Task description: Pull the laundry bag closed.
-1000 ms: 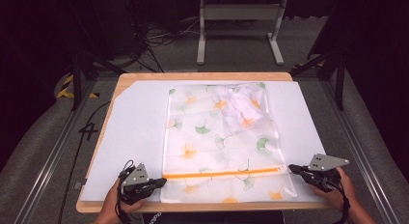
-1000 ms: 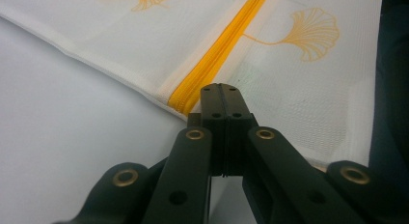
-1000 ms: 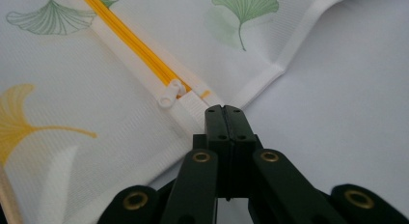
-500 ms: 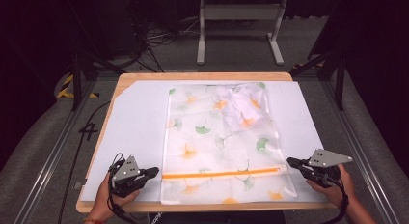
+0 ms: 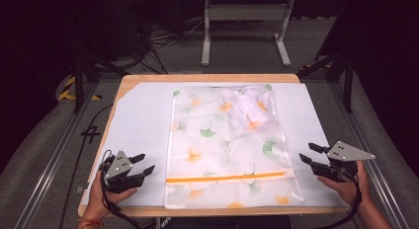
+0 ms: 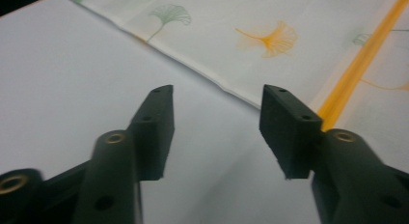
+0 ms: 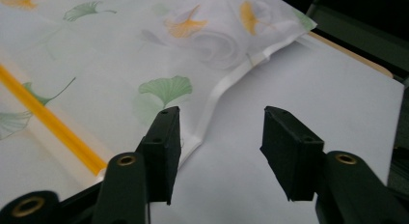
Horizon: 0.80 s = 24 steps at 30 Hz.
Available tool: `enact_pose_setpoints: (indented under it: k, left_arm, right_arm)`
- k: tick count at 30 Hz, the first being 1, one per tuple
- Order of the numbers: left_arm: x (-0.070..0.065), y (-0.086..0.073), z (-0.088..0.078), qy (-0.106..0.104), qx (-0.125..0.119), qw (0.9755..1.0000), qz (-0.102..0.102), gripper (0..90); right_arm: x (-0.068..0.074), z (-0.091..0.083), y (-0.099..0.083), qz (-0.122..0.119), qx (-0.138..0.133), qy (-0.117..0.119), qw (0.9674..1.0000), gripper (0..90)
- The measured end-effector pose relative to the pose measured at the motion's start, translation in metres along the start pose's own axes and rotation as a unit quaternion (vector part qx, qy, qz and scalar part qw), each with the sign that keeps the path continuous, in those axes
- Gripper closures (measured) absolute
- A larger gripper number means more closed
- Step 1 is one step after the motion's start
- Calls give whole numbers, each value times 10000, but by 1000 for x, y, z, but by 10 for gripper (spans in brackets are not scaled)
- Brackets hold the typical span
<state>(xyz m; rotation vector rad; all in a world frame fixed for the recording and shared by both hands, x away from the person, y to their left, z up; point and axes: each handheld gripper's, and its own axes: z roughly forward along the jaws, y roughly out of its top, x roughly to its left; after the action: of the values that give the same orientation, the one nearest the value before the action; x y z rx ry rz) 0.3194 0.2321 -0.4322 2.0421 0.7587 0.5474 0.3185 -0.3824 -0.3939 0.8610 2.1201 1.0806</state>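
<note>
Dark room, wooden table (image 5: 148, 80) with a white sheet (image 5: 138, 135) laid over it; a metal stand (image 5: 245, 21) and cables sit on the floor behind the table. On the sheet lies a translucent zip bag (image 5: 222, 145) printed with green and orange ginkgo leaves, flat, long axis running away from the person, roughly centred on the table. An orange zipper strip (image 5: 227, 178) crosses the bag near its close end. At the bag's far right corner there is a bunched lump of white fabric (image 5: 245, 108) inside, under the mesh.

Left gripper (image 5: 141, 164) sits off the bag's left edge, level with the zipper, jaws apart, nothing between them; the left gripper view shows the bag edge (image 6: 193, 64) and the zipper strip (image 6: 357, 69) just ahead, not touched. Right gripper (image 5: 307, 153) sits off the bag's right edge, also near zipper level, jaws apart and empty; the right gripper view has the bag's hemmed edge (image 7: 212, 108) just beside the left jaw, apart from it.

Step, as judged: both hands are staged either side of the bag's zipper end, with no grasp made yet. Next move likely calls for closing in on the side edges or zipper end, pinching thin fabric low to the sheet without catching the sheet.
</note>
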Motion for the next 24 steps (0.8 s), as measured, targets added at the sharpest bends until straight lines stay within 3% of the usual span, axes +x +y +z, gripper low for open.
enact_pose_setpoints:
  k: [3, 6, 9, 16, 20, 24]
  left_arm:
    - [8, -3, -1, 184, 13, 9997, -128, 307]
    - [15, -8, -3, 294, -1, 9993, -218, 243]
    - [21, -14, -4, 306, -41, 9989, -362, 173]
    - [28, -26, -6, 473, -425, 9950, -773, 108]
    - [28, -33, -4, 512, -423, 9927, -1006, 92]
    - [27, -32, -8, 559, -528, 9918, -1024, 91]
  right_arm:
    - [-10, -1, -1, 167, -137, -209, 9995, 361]
    - [-18, 0, -5, 325, -260, -272, 9988, 300]
    - [-24, 2, -12, 417, -298, -382, 9980, 251]
    - [-29, 6, -30, 808, -357, -645, 9940, 167]
    - [-25, 7, -39, 1039, -298, -663, 9919, 143]
    - [-22, 10, -43, 1053, -207, -706, 9917, 139]
